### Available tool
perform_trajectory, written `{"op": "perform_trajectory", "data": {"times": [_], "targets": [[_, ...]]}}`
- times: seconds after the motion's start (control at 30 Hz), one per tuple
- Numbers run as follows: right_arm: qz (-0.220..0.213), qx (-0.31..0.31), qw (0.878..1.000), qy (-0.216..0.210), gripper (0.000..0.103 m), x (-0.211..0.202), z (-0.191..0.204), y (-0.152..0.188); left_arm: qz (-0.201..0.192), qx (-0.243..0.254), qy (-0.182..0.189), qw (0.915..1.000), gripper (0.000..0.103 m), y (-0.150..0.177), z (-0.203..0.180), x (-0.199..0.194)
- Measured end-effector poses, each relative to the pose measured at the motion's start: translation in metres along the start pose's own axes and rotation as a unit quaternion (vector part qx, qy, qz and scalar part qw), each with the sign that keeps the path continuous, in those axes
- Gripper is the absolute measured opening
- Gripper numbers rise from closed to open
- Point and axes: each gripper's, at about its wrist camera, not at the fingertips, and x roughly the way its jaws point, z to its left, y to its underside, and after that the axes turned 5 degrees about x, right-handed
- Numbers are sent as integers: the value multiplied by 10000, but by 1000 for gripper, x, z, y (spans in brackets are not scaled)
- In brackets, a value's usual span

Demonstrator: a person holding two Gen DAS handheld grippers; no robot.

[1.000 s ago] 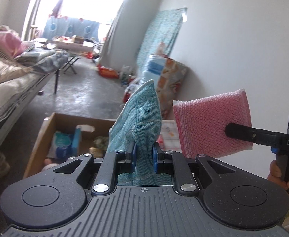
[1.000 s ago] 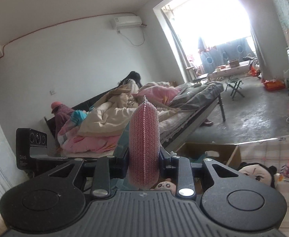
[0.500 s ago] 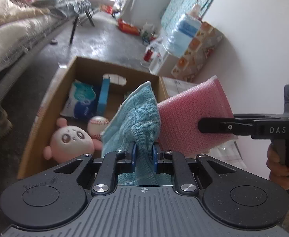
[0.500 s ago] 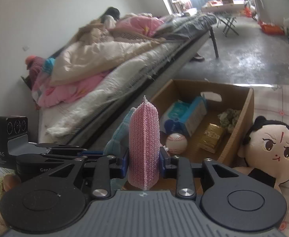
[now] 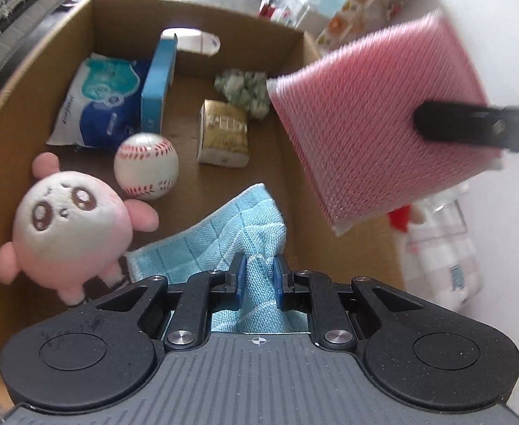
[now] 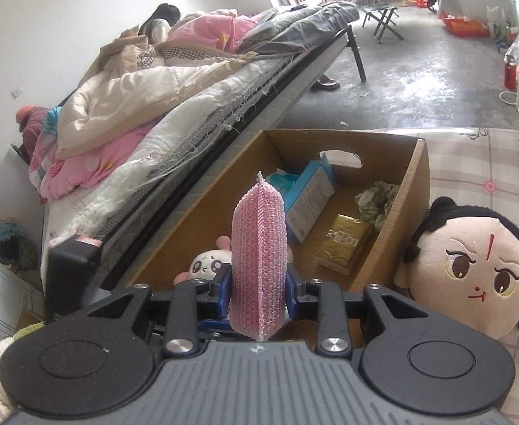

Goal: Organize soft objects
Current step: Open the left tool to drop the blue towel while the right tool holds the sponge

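Holding: both my grippers, over the cardboard box (image 5: 18, 81)
Box contents: pink plush (image 5: 68, 226), tissue pack (image 5: 96, 106), baseball (image 5: 146, 166), gold packet (image 5: 224, 134)
Beside the box: black-haired doll (image 6: 472, 272) on the checked cloth (image 6: 479, 163)
Right gripper (image 6: 259, 294): jaws clenched on the pink sponge (image 6: 259, 258), edge upward
Left gripper (image 5: 258, 276): jaws clenched on the blue cloth (image 5: 220, 233), draping into the box
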Motion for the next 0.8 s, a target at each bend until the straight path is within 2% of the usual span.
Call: {"op": "perform_trajectory", "data": {"times": [0.17,0.3,0.43,0.5,0.53,0.6,0.63,0.67,0.8], "targets": [[-3,23,9999,-118,32,5,-5,-3,488,25,140,9987,14,3,-7,16],[-13,17,9998,-183,32,6,-7,-5,841,-276,524,9947,14,9,-7,21],[1,42,9997,-242,32,7,-6,-5,1102,-562,708,9898,16,15,-1,27],[51,61,9997,-236,32,10,-7,-5,1226,-604,704,9881,21,16,2,31],[94,66,9997,-217,32,11,-7,-6,1212,-529,691,9888,24,17,1,30],[185,61,9997,-141,32,16,-7,-6,1118,-423,668,9906,45,18,0,23],[238,52,9997,-90,32,19,-7,-6,1047,-362,684,9915,48,19,-2,19],[293,32,9996,-35,32,21,-6,-6,970,-296,726,9922,51,20,-3,14],[489,-111,9986,172,32,31,0,-8,729,-344,864,9930,52,21,1,-6]]}}
